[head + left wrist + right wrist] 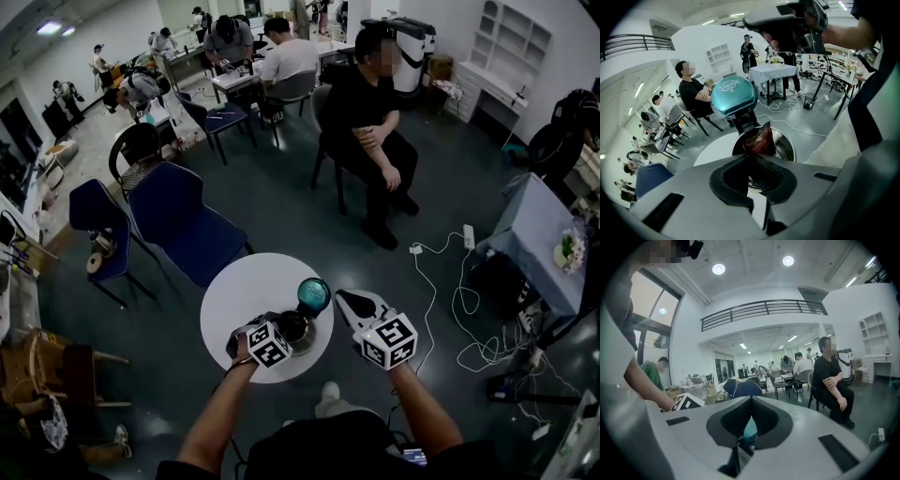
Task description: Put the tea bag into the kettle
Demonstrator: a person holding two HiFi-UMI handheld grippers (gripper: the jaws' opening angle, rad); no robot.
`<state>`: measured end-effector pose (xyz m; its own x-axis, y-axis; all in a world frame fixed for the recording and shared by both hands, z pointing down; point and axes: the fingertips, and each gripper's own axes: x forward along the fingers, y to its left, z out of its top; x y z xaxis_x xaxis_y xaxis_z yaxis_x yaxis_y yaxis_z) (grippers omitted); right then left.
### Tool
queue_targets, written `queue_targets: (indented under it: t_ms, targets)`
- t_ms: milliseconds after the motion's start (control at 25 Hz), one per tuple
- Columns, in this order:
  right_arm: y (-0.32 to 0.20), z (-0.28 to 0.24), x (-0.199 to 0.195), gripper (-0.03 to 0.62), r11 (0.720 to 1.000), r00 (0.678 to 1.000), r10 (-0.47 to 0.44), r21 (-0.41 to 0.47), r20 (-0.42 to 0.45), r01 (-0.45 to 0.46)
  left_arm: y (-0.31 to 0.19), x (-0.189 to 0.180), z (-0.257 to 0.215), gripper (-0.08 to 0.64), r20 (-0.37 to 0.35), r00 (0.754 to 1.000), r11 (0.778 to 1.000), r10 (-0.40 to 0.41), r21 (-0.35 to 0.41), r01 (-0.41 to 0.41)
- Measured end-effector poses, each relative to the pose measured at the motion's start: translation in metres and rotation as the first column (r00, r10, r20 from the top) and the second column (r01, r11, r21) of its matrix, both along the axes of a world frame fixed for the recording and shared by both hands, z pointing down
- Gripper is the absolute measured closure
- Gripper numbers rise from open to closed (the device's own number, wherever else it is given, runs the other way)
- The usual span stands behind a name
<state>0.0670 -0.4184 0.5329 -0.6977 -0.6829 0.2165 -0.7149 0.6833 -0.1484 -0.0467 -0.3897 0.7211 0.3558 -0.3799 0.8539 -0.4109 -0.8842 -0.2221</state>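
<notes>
Two claws up. Left claw (752,158) is clenched on the tea bag (759,139), which sticks out past its tips, right over the kettle (788,149) mouth just ahead. Lid (734,96) stands open beyond the mouth, further out from the tips. Right claw (750,398) is closed on nothing, raised off to the left claw's right, clear of the kettle. Risks, as I judge them: the bag is held by its near end, so letting go while tilted could land it on the rim or on the table (232,292) below the claw; pushing forward could knock the lid shut. Hard to read: the kettle's inside is mostly behind the bag and my own tips. String or tag on the bag, can't tell. Teal patch under the right claw's tips is probably the lid, unsure.
</notes>
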Motion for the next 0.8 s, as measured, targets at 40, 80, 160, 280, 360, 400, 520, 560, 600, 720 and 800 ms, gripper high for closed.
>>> queue_targets:
  t_ms: [40, 80, 160, 280, 360, 400, 520, 560, 600, 720, 800]
  targets:
    - [-0.0005, -0.0003, 0.0004, 0.574, 1.000, 1.000, 0.001, 0.000, 0.000, -0.001, -0.0006, 0.0003, 0.0000, 0.540, -0.005, 1.000, 1.000, -0.002, 0.001, 0.002]
    - [-0.0007, -0.0002, 0.0009, 0.574, 1.000, 1.000, 0.002, 0.000, 0.000, -0.002, -0.0013, 0.0007, 0.0001, 0.540, -0.009, 1.000, 1.000, -0.005, 0.002, 0.005]
    - [0.0001, 0.0007, 0.0018, 0.574, 1.000, 1.000, 0.002, 0.000, -0.001, -0.002, -0.0011, 0.0014, 0.0008, 0.540, -0.014, 1.000, 1.000, -0.007, 0.004, 0.008]
    - [0.0012, -0.0001, -0.0015, 0.574, 1.000, 1.000, 0.003, -0.004, -0.004, -0.003, 0.0004, -0.0020, -0.0009, 0.540, -0.019, 1.000, 1.000, -0.004, 0.000, 0.004]
    - [0.0005, -0.0010, -0.0018, 0.574, 1.000, 1.000, 0.001, -0.002, -0.004, -0.001, -0.0013, -0.0022, -0.0019, 0.540, -0.015, 1.000, 1.000, 0.001, 0.005, -0.001]
    - [0.0008, -0.0003, -0.0001, 0.574, 1.000, 1.000, 0.000, 0.000, -0.005, 0.000, -0.0015, -0.0004, -0.0012, 0.540, -0.012, 1.000, 1.000, 0.004, 0.008, -0.004]
    - [0.0032, 0.0041, 0.0049, 0.574, 1.000, 1.000, -0.003, -0.001, -0.007, 0.003, 0.0016, 0.0039, 0.0022, 0.540, -0.011, 1.000, 1.000, 0.004, 0.007, -0.004]
    - [0.0035, 0.0051, 0.0055, 0.574, 1.000, 1.000, -0.004, -0.003, -0.008, 0.004, 0.0022, 0.0039, 0.0024, 0.539, -0.014, 1.000, 1.000, 0.003, 0.007, -0.003]
    - [0.0034, 0.0057, 0.0054, 0.574, 1.000, 1.000, -0.005, -0.004, -0.009, 0.005, 0.0023, 0.0034, 0.0020, 0.538, -0.017, 1.000, 1.000, 0.002, 0.008, -0.002]
    - [0.0016, 0.0060, 0.0029, 0.574, 1.000, 1.000, -0.007, -0.007, -0.010, 0.007, 0.0010, 0.0005, -0.0009, 0.538, -0.028, 1.000, 1.000, -0.001, 0.013, 0.002]
    - [0.0007, 0.0037, -0.0007, 0.574, 1.000, 1.000, -0.009, -0.006, -0.010, 0.009, 0.0007, -0.0022, -0.0044, 0.537, -0.034, 0.999, 1.000, -0.004, 0.016, 0.005]
